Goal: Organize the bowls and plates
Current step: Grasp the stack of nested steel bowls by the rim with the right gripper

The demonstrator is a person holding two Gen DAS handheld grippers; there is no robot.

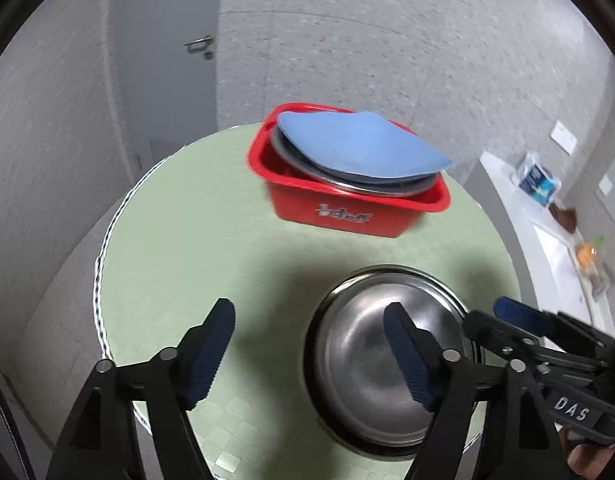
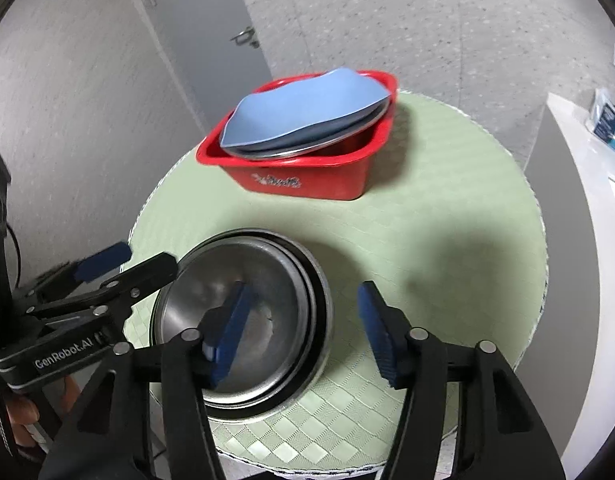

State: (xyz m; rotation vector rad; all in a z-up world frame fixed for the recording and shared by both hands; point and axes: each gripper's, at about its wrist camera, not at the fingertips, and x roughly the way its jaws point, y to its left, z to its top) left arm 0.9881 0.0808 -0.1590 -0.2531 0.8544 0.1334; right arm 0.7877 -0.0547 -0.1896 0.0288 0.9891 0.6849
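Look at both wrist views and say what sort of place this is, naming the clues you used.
Probably an ordinary indoor room, perhaps at home. A round table under a green mat holds nested steel bowls and a red tub of plates; a grey door and white counter stand behind.

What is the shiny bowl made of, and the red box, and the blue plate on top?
The bowl looks like steel: grey, with blurry mirror-like reflections. The red box looks like plastic: one solid colour, smooth moulded rim, printed label. The blue plate is matte and wavy-edged, maybe plastic or silicone; I can't tell which.
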